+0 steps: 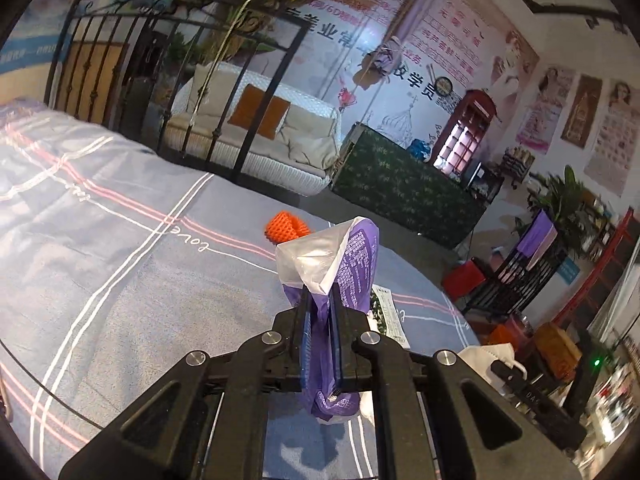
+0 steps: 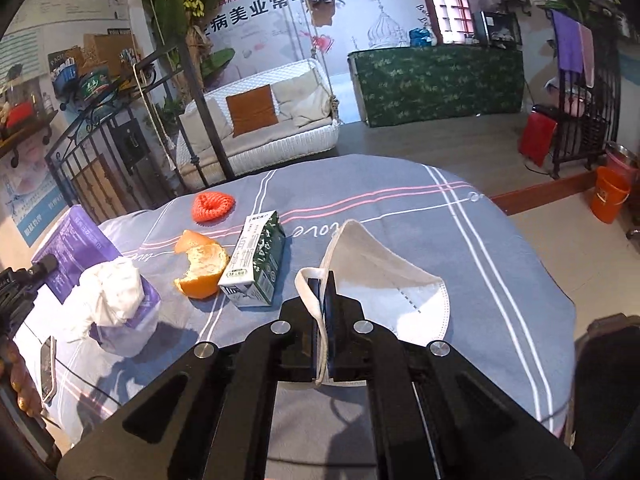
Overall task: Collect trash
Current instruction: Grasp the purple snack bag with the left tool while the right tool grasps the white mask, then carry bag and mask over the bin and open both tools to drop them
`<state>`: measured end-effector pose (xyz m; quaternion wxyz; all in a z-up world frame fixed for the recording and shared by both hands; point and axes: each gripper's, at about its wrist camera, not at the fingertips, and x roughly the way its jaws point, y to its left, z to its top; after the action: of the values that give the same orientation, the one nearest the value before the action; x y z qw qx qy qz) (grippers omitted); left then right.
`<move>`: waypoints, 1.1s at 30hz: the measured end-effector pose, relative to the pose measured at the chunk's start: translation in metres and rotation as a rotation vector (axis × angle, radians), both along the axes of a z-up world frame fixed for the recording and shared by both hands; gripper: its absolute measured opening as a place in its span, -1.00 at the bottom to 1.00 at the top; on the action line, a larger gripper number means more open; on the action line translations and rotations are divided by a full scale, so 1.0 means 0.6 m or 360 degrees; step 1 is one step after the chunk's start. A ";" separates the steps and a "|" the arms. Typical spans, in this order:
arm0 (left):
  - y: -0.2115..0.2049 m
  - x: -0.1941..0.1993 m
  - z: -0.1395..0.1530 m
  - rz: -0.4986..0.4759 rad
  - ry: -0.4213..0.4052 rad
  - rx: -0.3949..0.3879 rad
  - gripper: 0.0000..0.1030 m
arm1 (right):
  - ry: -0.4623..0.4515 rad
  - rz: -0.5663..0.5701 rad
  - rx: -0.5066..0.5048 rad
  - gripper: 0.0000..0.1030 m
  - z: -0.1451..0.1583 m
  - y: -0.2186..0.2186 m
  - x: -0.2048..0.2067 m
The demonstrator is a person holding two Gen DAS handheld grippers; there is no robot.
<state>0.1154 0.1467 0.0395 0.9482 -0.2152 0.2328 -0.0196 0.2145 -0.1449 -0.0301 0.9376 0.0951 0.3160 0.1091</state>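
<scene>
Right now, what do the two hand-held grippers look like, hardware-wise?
Both look identical. The left hand-held gripper and right hand-held gripper have matte black angular bodies with triangular cut-outs, four round silver pivot bolts each, and two flat black fingers; the left's pads have blue edges. A thin black cable trails across the bedspread. No hand or sleeve is clearly visible.

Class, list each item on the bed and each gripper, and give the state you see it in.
Left gripper: shut on the purple bag.
Purple bag: held, mouth open.
Right gripper: shut on the mask strap.
Mask: folded, held by its strap.
Carton: lying on its side.
Orange peel: torn, lying loose.
Foam net: lying loose.
Tissue: crumpled, in the bag mouth.
</scene>
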 end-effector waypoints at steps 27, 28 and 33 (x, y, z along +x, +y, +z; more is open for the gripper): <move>-0.236 0.008 0.048 -0.0415 -0.0228 0.0200 -0.85 | -0.0137 -0.0374 0.0061 -0.93 0.013 -0.214 -0.147; -0.249 0.005 0.048 -0.0453 -0.0240 0.0196 -0.85 | -0.0130 -0.0404 0.0061 -0.93 0.009 -0.225 -0.153; -0.345 0.003 0.035 -0.0705 -0.0239 0.0144 -0.85 | -0.0088 -0.0596 0.0022 -0.93 0.000 -0.286 -0.193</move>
<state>0.1173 -0.0603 0.0602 0.9441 -0.1142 0.2040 -0.2326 0.0986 -0.3163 -0.0302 0.9492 0.1556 0.2662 -0.0624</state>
